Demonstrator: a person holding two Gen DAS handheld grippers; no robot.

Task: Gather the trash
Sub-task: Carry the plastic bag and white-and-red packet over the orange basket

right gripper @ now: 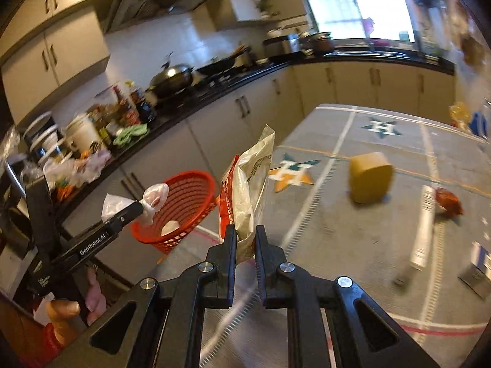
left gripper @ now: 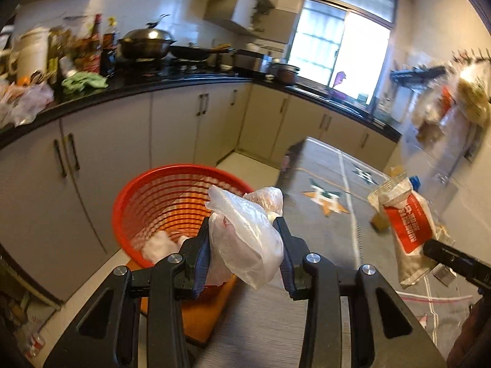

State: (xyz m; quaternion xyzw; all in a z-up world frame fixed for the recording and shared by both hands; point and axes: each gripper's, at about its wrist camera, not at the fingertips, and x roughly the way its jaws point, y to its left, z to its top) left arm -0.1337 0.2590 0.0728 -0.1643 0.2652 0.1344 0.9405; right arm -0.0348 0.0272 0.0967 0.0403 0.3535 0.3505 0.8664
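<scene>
My left gripper is shut on a crumpled clear plastic bag and holds it just right of the red mesh basket, above the floor. The basket holds a white wad. My right gripper is shut on a red and white food packet, held upright; it also shows in the left wrist view. In the right wrist view the left gripper with its bag hangs beside the basket.
A table with a grey patterned cloth carries a yellow box, a red wrapper, a white tube and a carton. Black countertop with cabinets below runs along the wall, crowded with pots and bottles.
</scene>
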